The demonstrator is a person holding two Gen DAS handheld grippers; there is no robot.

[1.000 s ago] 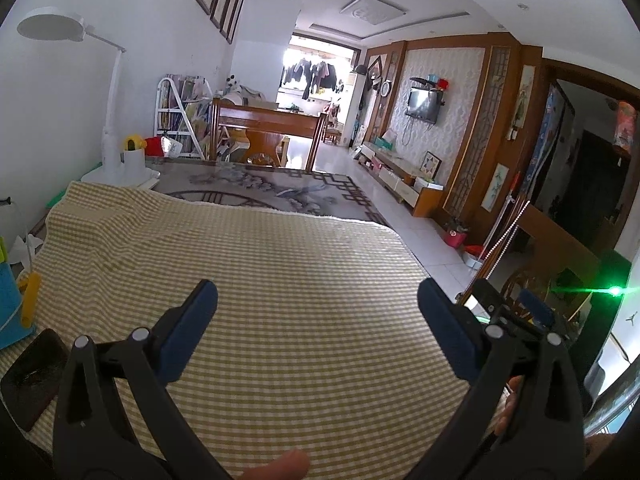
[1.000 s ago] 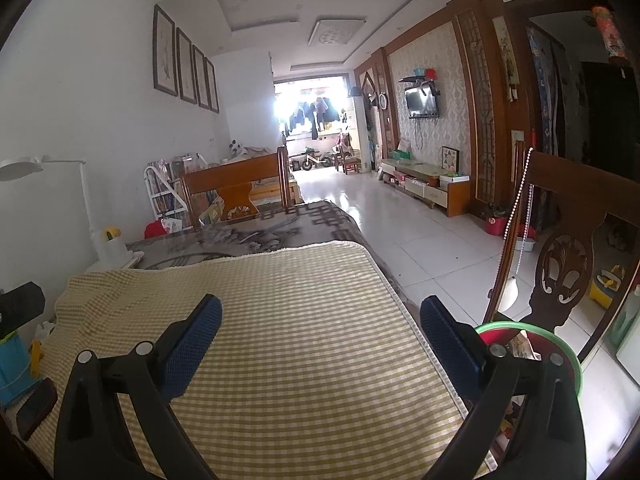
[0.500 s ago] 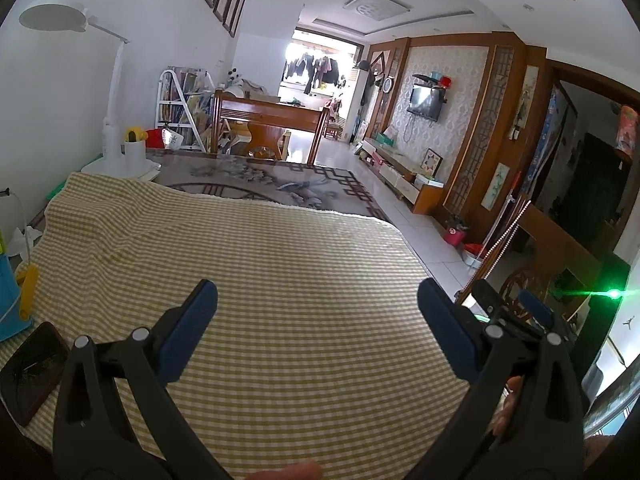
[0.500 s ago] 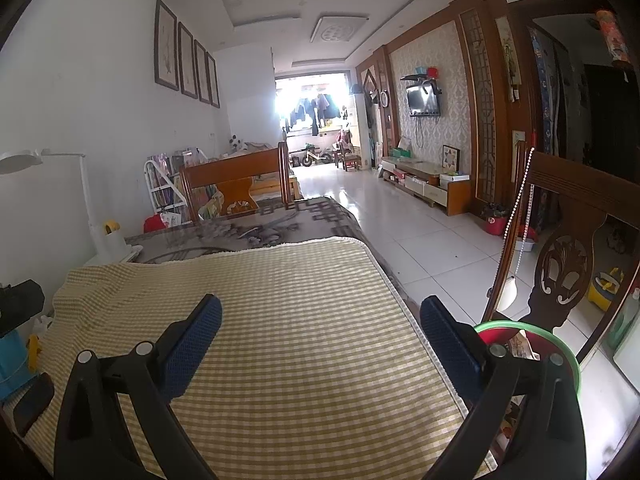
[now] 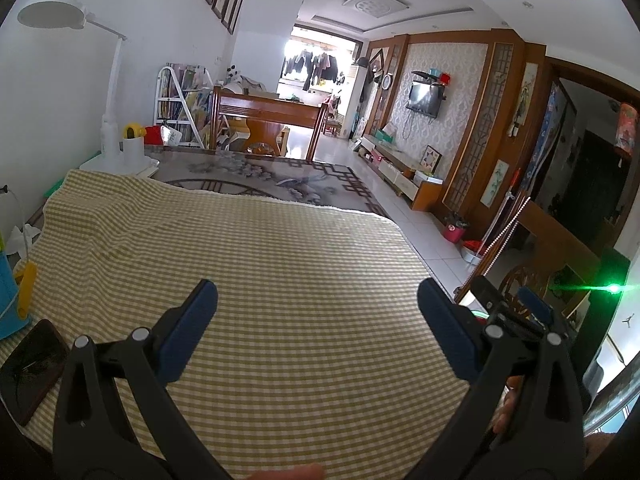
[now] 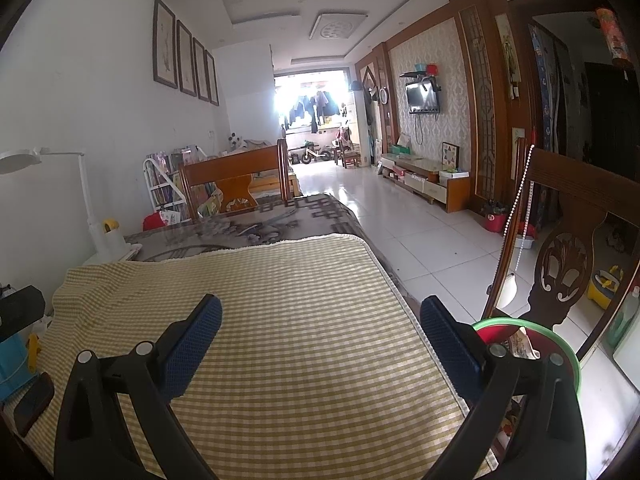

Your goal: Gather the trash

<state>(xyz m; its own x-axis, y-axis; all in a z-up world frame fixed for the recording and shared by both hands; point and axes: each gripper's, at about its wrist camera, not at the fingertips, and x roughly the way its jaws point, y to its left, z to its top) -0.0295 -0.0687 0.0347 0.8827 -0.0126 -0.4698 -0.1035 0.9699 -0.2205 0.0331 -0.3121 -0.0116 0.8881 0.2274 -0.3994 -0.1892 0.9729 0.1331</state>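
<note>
My left gripper (image 5: 318, 312) is open and empty, held above the yellow checked tablecloth (image 5: 256, 264). My right gripper (image 6: 320, 328) is open and empty above the same cloth (image 6: 288, 320), near its right edge. A red bin with a green rim (image 6: 560, 344) stands on the floor at the table's right side, with paper trash (image 6: 520, 346) inside it. The right gripper also shows at the right of the left wrist view (image 5: 516, 312). No loose trash shows on the cloth.
A dark phone (image 5: 32, 364) and a blue and yellow toy (image 5: 12, 284) lie at the cloth's left edge. A white desk lamp (image 5: 108, 120) stands at the far left. A wooden chair (image 6: 568, 248) stands right of the table, another (image 6: 236, 180) at its far end.
Both views have tilted slightly, the left one a little downward. Both grippers stay open and empty over the cloth.
</note>
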